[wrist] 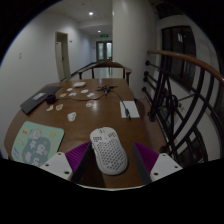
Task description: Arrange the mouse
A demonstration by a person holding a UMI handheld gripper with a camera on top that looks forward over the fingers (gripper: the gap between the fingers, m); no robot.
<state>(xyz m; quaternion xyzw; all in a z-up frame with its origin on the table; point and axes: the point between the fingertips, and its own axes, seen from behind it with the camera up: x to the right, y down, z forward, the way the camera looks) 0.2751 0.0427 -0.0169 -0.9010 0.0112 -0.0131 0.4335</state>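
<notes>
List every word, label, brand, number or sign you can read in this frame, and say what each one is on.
No text can be read.
Green sign above the far doorway: too small to read.
Papers on the table: any print is too small to read.
White mouse between the open gripper fingers: no visible brand.

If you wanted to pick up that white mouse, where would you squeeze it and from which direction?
Probably by its two long sides, near the middle of the body. The mouse lies flat on the table, lengthwise between the open fingers of the hand-held gripper, with a gap at each side. Its narrow, rounded body suits a squeeze across the width, coming straight forward from where the fingers are now.
</notes>
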